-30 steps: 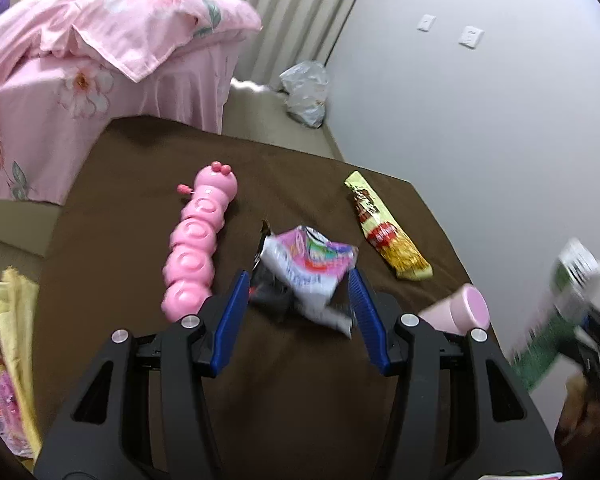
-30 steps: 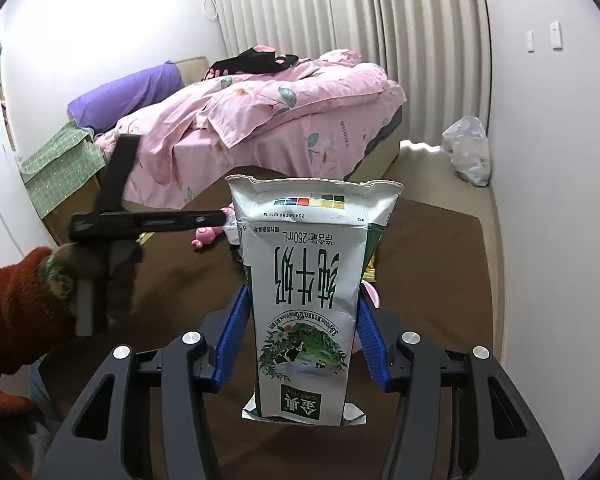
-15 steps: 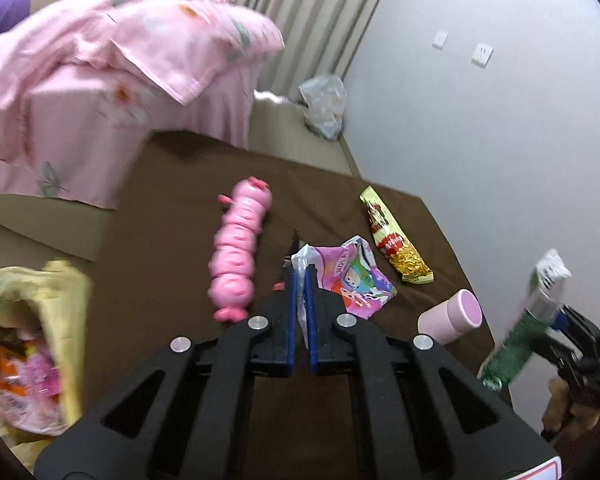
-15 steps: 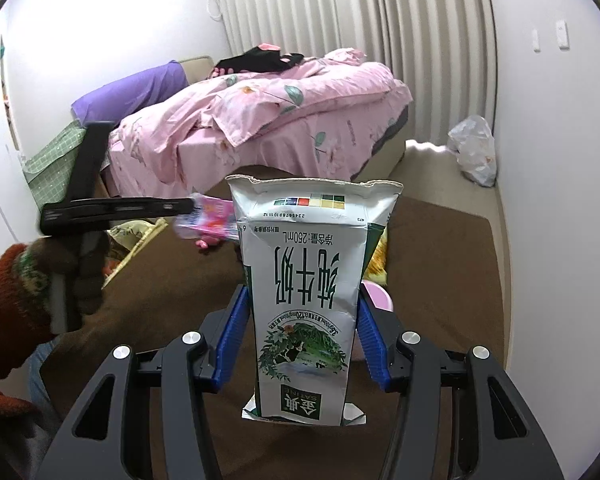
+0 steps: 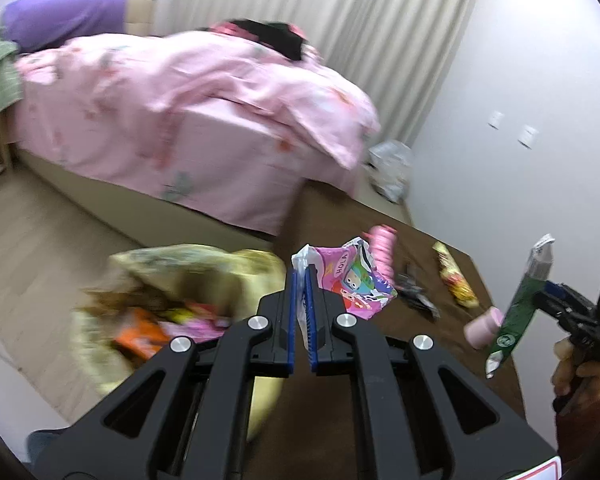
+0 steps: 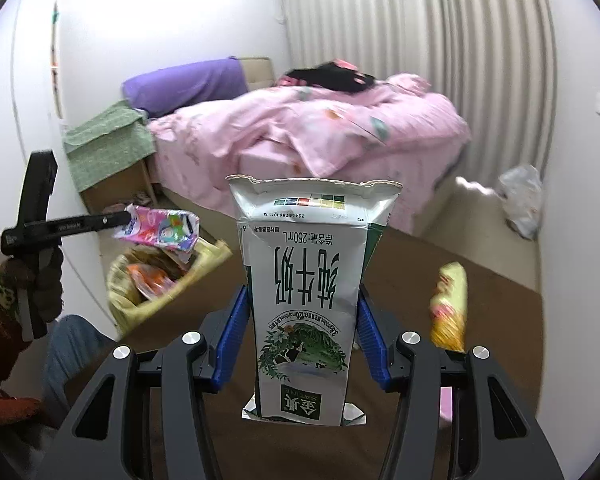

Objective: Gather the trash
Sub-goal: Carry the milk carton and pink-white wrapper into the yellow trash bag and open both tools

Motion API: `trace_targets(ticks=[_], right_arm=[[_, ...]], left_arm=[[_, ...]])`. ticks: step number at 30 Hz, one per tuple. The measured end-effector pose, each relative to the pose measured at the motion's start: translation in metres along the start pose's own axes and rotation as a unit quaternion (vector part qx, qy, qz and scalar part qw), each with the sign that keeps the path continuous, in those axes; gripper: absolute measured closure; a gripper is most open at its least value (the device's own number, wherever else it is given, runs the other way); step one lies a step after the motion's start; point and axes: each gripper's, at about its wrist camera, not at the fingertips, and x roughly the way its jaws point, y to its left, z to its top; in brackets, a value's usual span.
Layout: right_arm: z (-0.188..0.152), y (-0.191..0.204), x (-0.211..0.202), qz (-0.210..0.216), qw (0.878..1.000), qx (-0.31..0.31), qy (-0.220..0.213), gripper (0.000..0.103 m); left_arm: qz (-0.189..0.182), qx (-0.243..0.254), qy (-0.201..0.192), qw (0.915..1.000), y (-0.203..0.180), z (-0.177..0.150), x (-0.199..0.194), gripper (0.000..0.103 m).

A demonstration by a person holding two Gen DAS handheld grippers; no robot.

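The carrying step is in hand — two pieces of trash are held off the brown table [image 5: 440, 344] and the yellow trash bag [image 6: 148, 292] on the floor is being approached. The left gripper [image 5: 302, 280] is pinched tight on the edge of a pink snack wrapper [image 5: 352, 280], which hangs out past its tips, near the bag's open mouth. The milk carton [image 6: 304, 292] is clamped upright between the wide-set jaws of the right gripper [image 6: 300, 312]. Next, it is judged, each piece must be brought above the opening and released. A yellow snack packet [image 6: 448, 308] is left on the table.
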Motion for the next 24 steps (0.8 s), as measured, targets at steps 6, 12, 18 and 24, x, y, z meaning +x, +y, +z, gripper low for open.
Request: trace_targets(ticks=[6, 12, 18, 24], right_arm=[[0.036, 0.046, 0.031, 0.047, 0.998, -0.034, -0.019, 0.054], [0.062, 0.092, 0.075, 0.092, 0.994, -0.06, -0.027, 0.054], [0.077, 0.129, 0.122, 0.146, 0.987, -0.062, -0.029, 0.054], [0.081, 0.163, 0.19, 0.189, 0.981, -0.053, -0.005, 0.054]], left_arm=[[0.066, -0.026, -0.027, 0.9971, 0.057, -0.001, -0.035, 0.099], [0.101, -0.042, -0.025, 0.9937, 0.097, -0.01, -0.047, 0.099], [0.115, -0.043, 0.0, 0.9924, 0.114, -0.022, -0.031, 0.099], [0.128, -0.034, 0.012, 0.9911, 0.12, -0.028, -0.008, 0.099]])
